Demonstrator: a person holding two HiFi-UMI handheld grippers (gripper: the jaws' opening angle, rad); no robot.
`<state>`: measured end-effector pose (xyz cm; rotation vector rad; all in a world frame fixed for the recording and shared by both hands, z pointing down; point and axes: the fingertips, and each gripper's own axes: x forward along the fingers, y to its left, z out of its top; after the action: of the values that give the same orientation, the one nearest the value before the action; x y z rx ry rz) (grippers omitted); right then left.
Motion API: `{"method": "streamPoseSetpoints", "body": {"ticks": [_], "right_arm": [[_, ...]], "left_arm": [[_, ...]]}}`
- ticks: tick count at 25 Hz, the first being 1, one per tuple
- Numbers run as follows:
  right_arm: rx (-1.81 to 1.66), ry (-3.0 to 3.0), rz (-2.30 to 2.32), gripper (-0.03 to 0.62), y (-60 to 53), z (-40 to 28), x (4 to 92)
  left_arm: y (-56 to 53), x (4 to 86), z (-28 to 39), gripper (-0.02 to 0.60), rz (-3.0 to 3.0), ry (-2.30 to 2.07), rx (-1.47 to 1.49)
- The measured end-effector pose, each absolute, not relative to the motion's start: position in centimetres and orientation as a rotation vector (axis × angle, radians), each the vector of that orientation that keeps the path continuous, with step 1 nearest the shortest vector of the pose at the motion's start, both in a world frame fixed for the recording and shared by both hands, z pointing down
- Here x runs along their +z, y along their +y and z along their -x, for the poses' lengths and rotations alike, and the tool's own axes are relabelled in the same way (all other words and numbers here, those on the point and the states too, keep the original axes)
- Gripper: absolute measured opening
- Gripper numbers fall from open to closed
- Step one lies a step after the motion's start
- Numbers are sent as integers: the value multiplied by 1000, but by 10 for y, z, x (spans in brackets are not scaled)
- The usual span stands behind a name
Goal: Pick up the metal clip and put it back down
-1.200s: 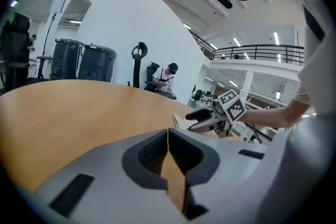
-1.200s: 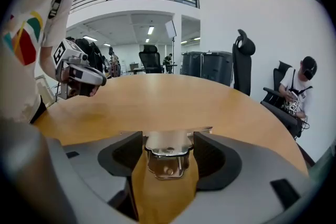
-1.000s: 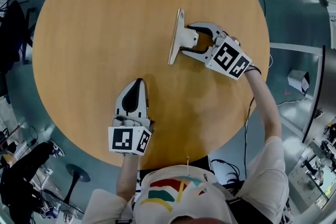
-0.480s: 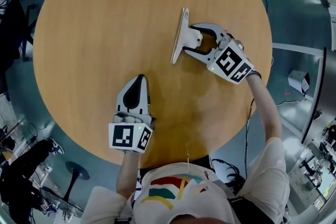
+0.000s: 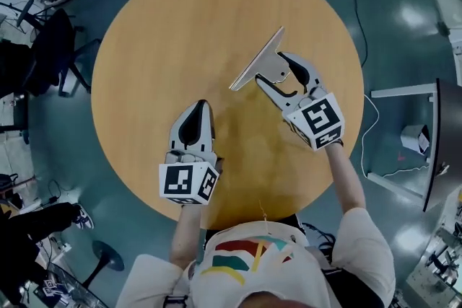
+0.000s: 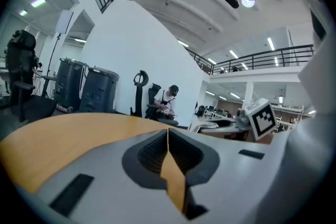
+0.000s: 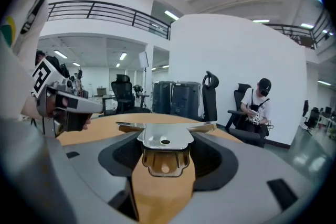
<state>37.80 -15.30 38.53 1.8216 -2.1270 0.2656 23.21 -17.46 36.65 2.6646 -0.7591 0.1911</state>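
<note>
The metal clip [image 5: 258, 60] is a long shiny bar with a short handle, lying slantwise over the round wooden table [image 5: 159, 32] right of centre. My right gripper [image 5: 280, 77] is shut on its handle from the near right. In the right gripper view the clip [image 7: 164, 136] sits between the jaws with its bar across the front. Whether it is off the tabletop I cannot tell. My left gripper [image 5: 195, 120] rests near the table's front, shut with nothing in it, well left of the clip. Its closed jaws [image 6: 168, 150] show only tabletop beyond.
Black office chairs [image 5: 50, 47] stand off the table's left side. A white frame [image 5: 404, 94] and a cable lie on the floor to the right. A seated person [image 7: 257, 105] and dark bins [image 6: 84, 89] are far behind the table.
The clip and my right gripper have swung clockwise, so the bar now slants instead of running nearly straight away. The head view has pulled back. The left gripper has stayed shut in place.
</note>
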Motion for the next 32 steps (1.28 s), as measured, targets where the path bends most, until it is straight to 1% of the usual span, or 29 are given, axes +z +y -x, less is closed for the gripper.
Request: {"method": "streamPoseSetpoints", "body": {"ticks": [6,12,15,20,32], "right_arm": [[218,-2121,-2092,281,-87,-310,299],[140,-2150,-2197,281,-36,-251,238],[94,-2170,-2226,281,-24,-235,215],[28,-2194,-2233,281,-13,-218,192],[18,-2213,-2142,281,-9,-197,198]], "left_arm": [[-149,273,-189,49,-2730,-824,-37],[-124,223,-127,49,-2749,-863,-163],[-118,209,-110,48,-2748,-865,-207],[-108,195,-99,48,-2783,-855,-219],[-102,197,-78,48,-2755,-905,-238]]}}
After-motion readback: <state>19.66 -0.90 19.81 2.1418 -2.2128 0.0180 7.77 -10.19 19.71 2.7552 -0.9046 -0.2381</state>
